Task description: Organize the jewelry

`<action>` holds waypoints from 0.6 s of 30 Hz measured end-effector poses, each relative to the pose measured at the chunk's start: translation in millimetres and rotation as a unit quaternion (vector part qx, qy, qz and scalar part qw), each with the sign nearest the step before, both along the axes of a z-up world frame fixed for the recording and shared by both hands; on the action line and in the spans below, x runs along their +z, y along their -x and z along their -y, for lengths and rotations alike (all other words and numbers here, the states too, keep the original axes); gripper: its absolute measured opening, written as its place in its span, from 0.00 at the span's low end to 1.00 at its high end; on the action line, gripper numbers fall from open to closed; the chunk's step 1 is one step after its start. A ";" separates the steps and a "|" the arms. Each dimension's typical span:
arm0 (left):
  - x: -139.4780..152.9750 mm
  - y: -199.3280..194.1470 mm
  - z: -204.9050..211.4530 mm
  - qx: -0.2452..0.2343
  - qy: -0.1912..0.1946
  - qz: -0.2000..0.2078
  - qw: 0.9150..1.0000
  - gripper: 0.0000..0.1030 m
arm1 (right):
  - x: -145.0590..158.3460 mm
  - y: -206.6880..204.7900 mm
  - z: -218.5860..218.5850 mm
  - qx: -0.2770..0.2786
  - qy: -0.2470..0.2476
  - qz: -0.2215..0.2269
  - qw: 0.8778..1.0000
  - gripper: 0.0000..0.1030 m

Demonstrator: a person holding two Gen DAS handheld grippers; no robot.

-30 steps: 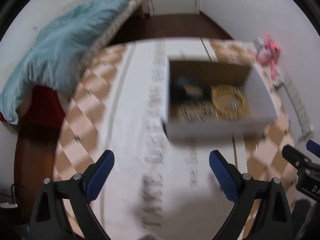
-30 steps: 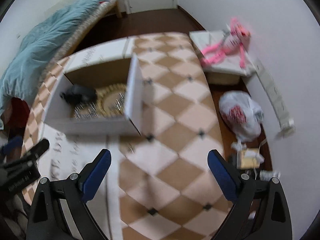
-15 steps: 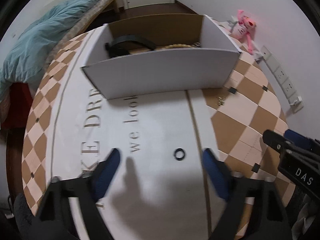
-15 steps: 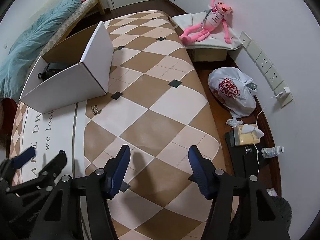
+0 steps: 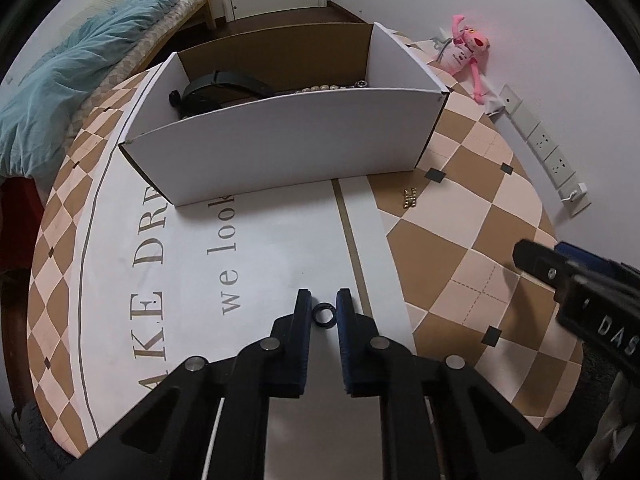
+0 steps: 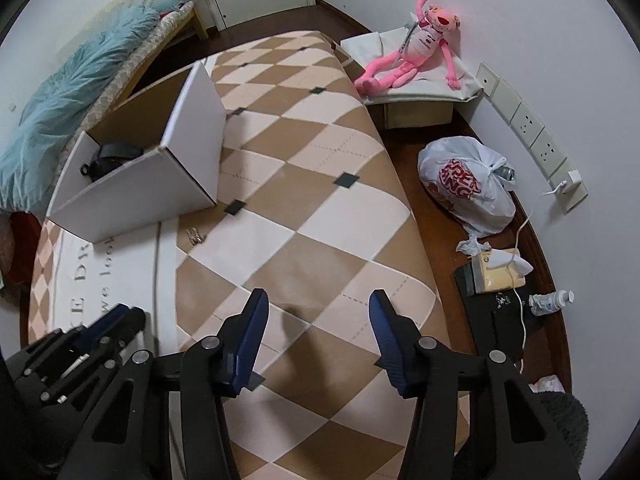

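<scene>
Step in hand: picking a loose ring (image 5: 323,313) off the rug (image 5: 280,248), lower centre of frame. Left gripper (image 5: 323,309) nearly closed, fingers flanking the ring; firm contact cannot be told. Right gripper (image 6: 316,314) wide apart, holding nothing, over checkered rug. Next, likely: finish the pinch, lift, carry to the box (image 5: 288,152) at upper centre. Small gold piece (image 5: 410,197) lies just beside the box. Bedroom floor; bed (image 5: 80,64) upper left, pink toy (image 6: 412,52) upper right.
</scene>
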State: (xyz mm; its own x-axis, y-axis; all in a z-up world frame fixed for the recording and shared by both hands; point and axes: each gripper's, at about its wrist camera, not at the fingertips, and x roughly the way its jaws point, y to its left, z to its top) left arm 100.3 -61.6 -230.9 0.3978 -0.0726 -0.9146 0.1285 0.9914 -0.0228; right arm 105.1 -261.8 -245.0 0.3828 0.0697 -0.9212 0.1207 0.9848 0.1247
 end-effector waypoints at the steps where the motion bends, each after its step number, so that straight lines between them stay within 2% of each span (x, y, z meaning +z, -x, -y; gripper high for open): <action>1: 1.6 -0.1 -4.0 0.004 0.002 0.001 1.000 0.10 | 3.4 -1.3 -1.2 0.003 -0.013 0.007 1.000 0.53; 5: 9.8 -5.4 -25.3 0.028 0.002 0.009 1.000 0.10 | 6.5 -12.2 -11.5 0.020 -0.046 0.014 0.999 0.53; 9: 13.2 -13.9 -53.1 0.062 -0.007 0.014 0.998 0.10 | 2.6 -28.3 -37.2 0.047 -0.051 0.018 0.997 0.53; 13: 12.8 -18.7 -76.1 0.086 -0.013 0.015 0.996 0.10 | -5.4 -40.4 -67.6 0.075 -0.034 0.021 0.996 0.53; 18: 11.9 -18.8 -89.8 0.100 -0.012 0.014 0.995 0.10 | -17.7 -49.6 -88.9 0.083 0.006 0.024 0.996 0.53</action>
